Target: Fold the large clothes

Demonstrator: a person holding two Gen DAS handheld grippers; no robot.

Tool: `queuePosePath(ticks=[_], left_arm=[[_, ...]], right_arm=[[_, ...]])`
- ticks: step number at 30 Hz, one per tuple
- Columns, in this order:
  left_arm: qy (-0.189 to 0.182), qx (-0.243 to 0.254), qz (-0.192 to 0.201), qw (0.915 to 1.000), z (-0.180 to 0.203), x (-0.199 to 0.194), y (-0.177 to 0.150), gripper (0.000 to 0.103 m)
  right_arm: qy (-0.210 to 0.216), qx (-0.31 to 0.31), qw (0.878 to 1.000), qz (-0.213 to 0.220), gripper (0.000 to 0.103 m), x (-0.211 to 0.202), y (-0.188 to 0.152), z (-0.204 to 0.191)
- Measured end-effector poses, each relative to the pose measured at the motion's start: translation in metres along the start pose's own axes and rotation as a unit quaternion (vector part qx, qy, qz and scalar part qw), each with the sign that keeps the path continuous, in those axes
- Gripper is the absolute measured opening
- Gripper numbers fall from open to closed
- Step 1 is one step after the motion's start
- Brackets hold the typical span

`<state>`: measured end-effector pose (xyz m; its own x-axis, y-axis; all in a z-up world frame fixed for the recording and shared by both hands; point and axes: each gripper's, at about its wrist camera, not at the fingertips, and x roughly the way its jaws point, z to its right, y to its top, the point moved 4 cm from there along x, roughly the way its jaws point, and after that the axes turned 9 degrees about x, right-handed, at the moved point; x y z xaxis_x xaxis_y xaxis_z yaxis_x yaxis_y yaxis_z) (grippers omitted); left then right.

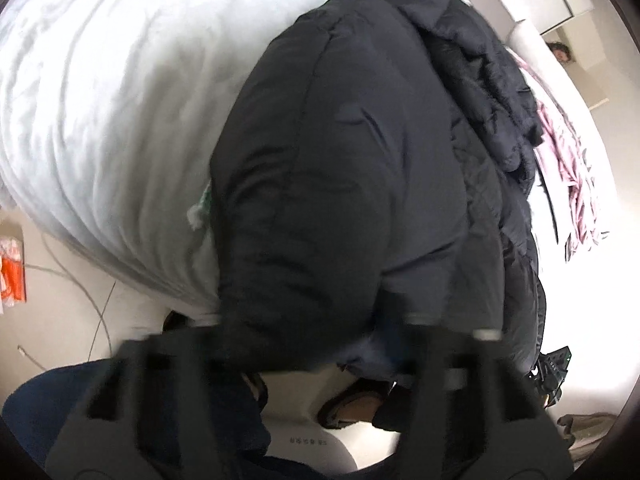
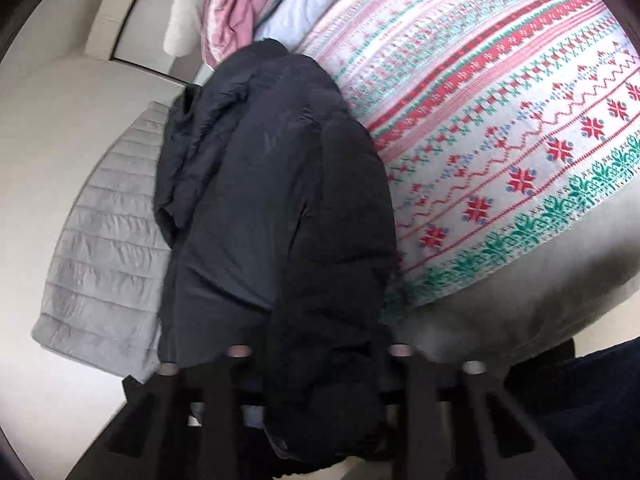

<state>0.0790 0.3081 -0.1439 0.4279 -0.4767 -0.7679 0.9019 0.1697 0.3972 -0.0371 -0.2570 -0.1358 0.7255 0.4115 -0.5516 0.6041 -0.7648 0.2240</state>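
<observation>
A big black padded jacket (image 1: 340, 160) lies lengthwise on the bed, its lower hem hanging over the bed's edge toward me. In the left wrist view my left gripper (image 1: 316, 344) is closed on that hem, with dark fabric filling the gap between the blurred fingers. In the right wrist view the same jacket (image 2: 260, 200) runs away from me with a sleeve folded over it. My right gripper (image 2: 320, 360) pinches a thick bunch of the jacket's near end. The pads of both grippers are hidden by cloth.
A white duvet (image 1: 100, 100) lies left of the jacket, and a patterned red-and-green blanket (image 2: 500, 140) lies to its right. A grey quilted cover (image 2: 100, 260) and pink cloth (image 2: 240, 0) are nearby. Below are pale floor, a cable (image 1: 80, 280), an orange packet (image 1: 12, 272) and a person's slippered foot (image 1: 352, 404).
</observation>
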Motion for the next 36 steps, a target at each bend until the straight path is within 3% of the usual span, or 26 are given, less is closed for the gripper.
queuePosePath(ticks=[1,3,6,12,19,23,25,30,32,36], left_arm=[[-0.006,0.005,0.011,0.9999,0.003,-0.004,0.000,0.023],[-0.008,0.011,0.028,0.9995,0.006,-0.010,0.001,0.013],[-0.010,0.000,0.054,0.9985,0.004,-0.019,0.002,0.008],[-0.006,0.005,0.114,0.9934,0.015,-0.056,-0.003,0.006],[-0.033,0.013,0.173,0.9842,0.034,-0.118,-0.007,0.005],[-0.059,0.017,0.204,0.9770,0.044,-0.153,-0.016,0.005],[-0.094,0.011,0.213,0.9724,0.047,-0.177,-0.023,0.005],[-0.110,0.041,0.242,0.9631,0.062,-0.220,-0.035,0.005],[-0.103,0.053,0.250,0.9611,0.068,-0.225,-0.036,0.005],[-0.098,0.042,0.241,0.9647,0.062,-0.212,-0.031,0.005]], right_arm=[[0.005,0.000,1.000,0.004,0.012,-0.002,0.000,-0.002],[0.017,0.005,1.000,0.011,0.009,-0.010,0.002,0.000],[0.033,0.009,0.999,0.025,0.007,-0.026,0.005,-0.001],[0.075,-0.002,0.995,0.058,0.006,-0.069,0.008,-0.020],[0.125,-0.033,0.988,0.088,0.005,-0.115,-0.001,-0.049],[0.159,-0.053,0.978,0.125,0.004,-0.158,-0.009,-0.064],[0.174,-0.064,0.973,0.140,0.004,-0.181,-0.015,-0.071],[0.204,-0.097,0.957,0.182,0.003,-0.229,-0.028,-0.089],[0.203,-0.104,0.954,0.196,0.003,-0.236,-0.027,-0.090],[0.197,-0.081,0.960,0.183,0.003,-0.220,-0.014,-0.082]])
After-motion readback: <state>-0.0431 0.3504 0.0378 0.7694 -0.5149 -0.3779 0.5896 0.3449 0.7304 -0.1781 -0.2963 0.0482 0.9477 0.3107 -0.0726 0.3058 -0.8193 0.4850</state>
